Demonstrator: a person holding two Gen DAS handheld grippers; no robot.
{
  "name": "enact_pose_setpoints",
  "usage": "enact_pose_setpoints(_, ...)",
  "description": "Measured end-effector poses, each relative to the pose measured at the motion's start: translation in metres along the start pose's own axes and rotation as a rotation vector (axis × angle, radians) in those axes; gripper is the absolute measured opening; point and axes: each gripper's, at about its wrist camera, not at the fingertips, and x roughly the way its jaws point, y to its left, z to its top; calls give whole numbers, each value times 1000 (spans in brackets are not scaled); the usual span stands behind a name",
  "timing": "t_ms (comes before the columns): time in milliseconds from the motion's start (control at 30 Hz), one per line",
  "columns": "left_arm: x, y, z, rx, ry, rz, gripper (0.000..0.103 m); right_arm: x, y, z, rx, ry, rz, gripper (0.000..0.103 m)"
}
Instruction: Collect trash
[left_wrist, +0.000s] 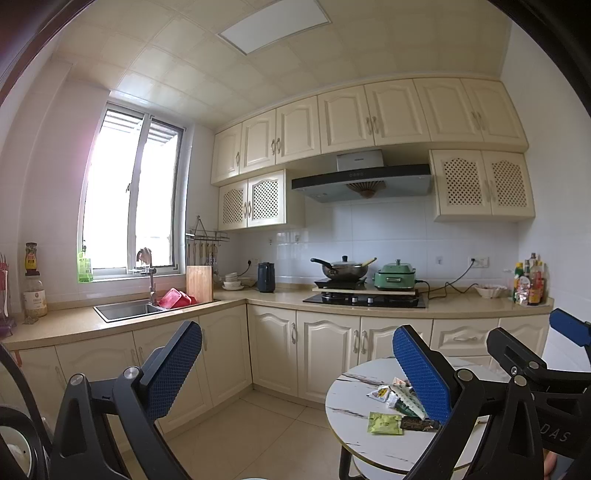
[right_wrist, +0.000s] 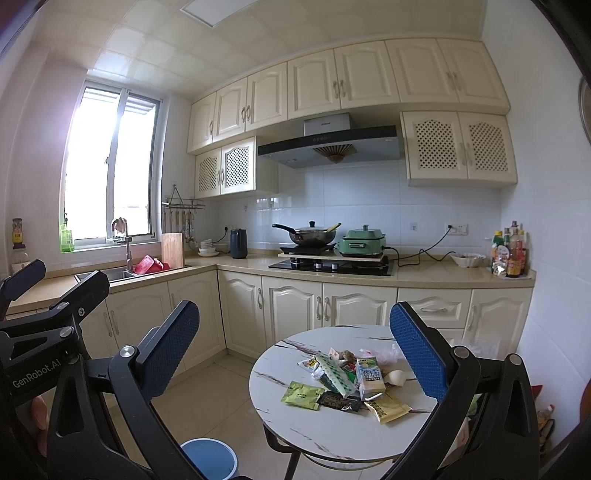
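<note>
A pile of trash (right_wrist: 347, 380) lies on a round white marble-look table (right_wrist: 295, 417): a green sachet (right_wrist: 302, 395), a dark wrapper (right_wrist: 340, 400), a yellow packet (right_wrist: 388, 408), a drink carton (right_wrist: 369, 376) and crumpled wrappers. A blue bin (right_wrist: 210, 458) stands on the floor left of the table. My right gripper (right_wrist: 295, 354) is open and empty, held above and short of the table. My left gripper (left_wrist: 299, 369) is open and empty, left of the table (left_wrist: 351, 413); the green sachet (left_wrist: 384, 422) shows there too. The right gripper's body (left_wrist: 524, 362) shows at the right edge of the left wrist view.
An L-shaped kitchen counter (right_wrist: 424, 273) runs behind, with a sink (right_wrist: 110, 275), cutting board (right_wrist: 172, 251), kettle (right_wrist: 238, 243), wok on the stove (right_wrist: 310, 236), a green cooker (right_wrist: 362, 242) and bottles (right_wrist: 509, 251). Cream cabinets stand below. The floor is tiled.
</note>
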Motion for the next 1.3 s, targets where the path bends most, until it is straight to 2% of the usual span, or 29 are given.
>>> enact_pose_setpoints(600,4,-1,0,7,9,-5,102,3,-3,-1,10,12,-2,103)
enact_pose_setpoints(900,23,-11,-7,15,20,-37,102,13,-20,-6,23,32,-9,103)
enact_pose_setpoints(1033,50,-19,-18,29,37,-66,102,24,-41,-17,34,48,-51,103)
enact_pose_setpoints(1133,82,-25,-33,35,78,-91,102,39,-70,-33,66,84,-107,103)
enact_pose_setpoints(1233,125,-34,-53,41,167,-110,102,64,-105,-59,103,155,-183,103)
enact_pose_setpoints(1300,158,-41,-73,48,254,-134,102,79,-124,-75,117,205,-215,103)
